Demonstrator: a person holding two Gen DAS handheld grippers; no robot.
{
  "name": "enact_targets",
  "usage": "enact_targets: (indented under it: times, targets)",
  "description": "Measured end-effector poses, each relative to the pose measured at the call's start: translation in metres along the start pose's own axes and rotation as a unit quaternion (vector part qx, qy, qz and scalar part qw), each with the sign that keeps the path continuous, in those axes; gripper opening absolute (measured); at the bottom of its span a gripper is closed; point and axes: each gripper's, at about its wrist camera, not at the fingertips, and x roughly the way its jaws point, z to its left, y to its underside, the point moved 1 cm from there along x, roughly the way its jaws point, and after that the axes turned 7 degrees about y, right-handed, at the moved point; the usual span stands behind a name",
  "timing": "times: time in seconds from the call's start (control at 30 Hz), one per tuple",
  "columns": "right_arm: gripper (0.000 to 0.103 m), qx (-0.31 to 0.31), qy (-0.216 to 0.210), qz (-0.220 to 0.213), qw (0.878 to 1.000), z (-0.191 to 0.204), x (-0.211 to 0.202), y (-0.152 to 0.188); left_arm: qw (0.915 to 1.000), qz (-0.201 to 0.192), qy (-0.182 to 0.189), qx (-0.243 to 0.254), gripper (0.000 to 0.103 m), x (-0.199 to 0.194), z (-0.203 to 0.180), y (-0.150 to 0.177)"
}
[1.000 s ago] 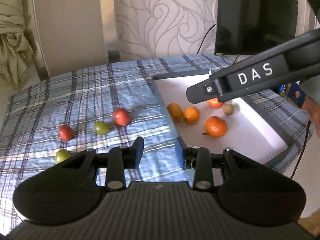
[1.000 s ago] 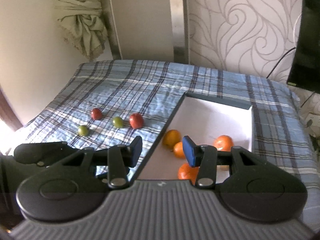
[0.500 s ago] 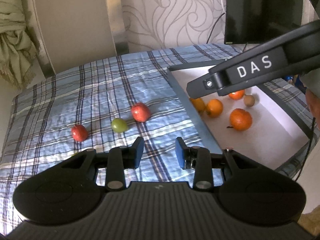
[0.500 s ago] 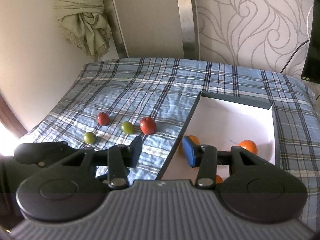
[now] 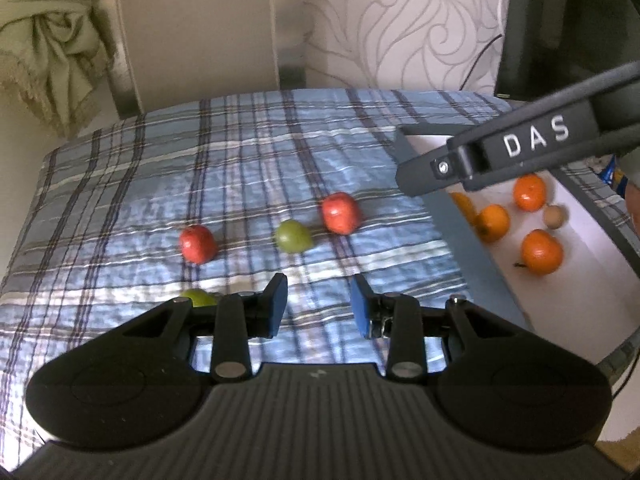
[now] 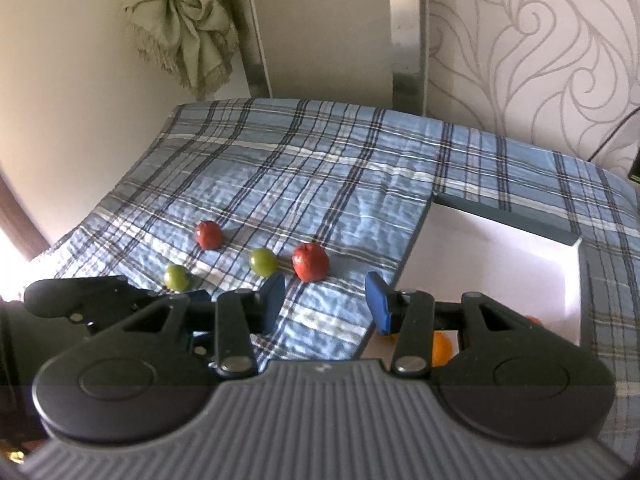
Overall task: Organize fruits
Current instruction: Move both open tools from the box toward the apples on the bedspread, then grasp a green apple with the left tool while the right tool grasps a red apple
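Note:
Two red fruits (image 5: pixel 340 213) (image 5: pixel 197 243) and two green fruits (image 5: pixel 293 236) (image 5: pixel 198 298) lie on the blue plaid cloth (image 5: pixel 240 160). Several orange fruits (image 5: pixel 542 251) and a small brown one (image 5: pixel 554 216) lie in the white tray (image 5: pixel 592 240) at the right. My left gripper (image 5: pixel 319 306) is open and empty, above the cloth just short of the green fruit. My right gripper (image 6: pixel 325 302) is open and empty, near the red fruit (image 6: pixel 310 262) and the tray's left edge (image 6: pixel 404 264). The right gripper's side (image 5: pixel 500 152) shows in the left wrist view.
A dark monitor (image 5: pixel 560 28) stands behind the tray with a cable (image 5: pixel 478 60). A beige curtain (image 6: pixel 188 24) hangs at the back left. The cloth's edge falls away at the left (image 6: pixel 120 184).
Both grippers have swung left, away from the tray and toward the loose fruits on the cloth. The fruits have not moved. Both stay open.

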Motion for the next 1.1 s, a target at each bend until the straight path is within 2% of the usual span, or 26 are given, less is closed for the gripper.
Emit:
enact_targets:
  times: [0.17,0.43,0.77,0.97,1.1]
  targets:
    - [0.047,-0.001,-0.011,0.005,1.000,0.010,0.016,-0.007,0.9996,0.012,-0.024,-0.006,0.040,0.000,0.020,0.003]
    - [0.044,0.014,-0.002,0.026,1.000,0.015,0.042,-0.012,0.9971,0.022,-0.065,-0.032,0.040,0.002,0.061,0.004]
    - [0.044,0.003,0.009,0.060,0.998,0.024,0.069,-0.017,0.9976,0.043,-0.041,-0.037,0.040,0.021,0.077,0.006]
    - [0.044,-0.002,0.018,0.076,0.997,0.026,0.083,-0.018,0.9984,0.037,-0.025,-0.035,0.040,0.026,0.078,0.006]
    - [0.040,-0.003,0.021,0.087,0.996,0.027,0.092,-0.017,0.9988,0.033,-0.018,-0.031,0.040,0.027,0.079,0.006]
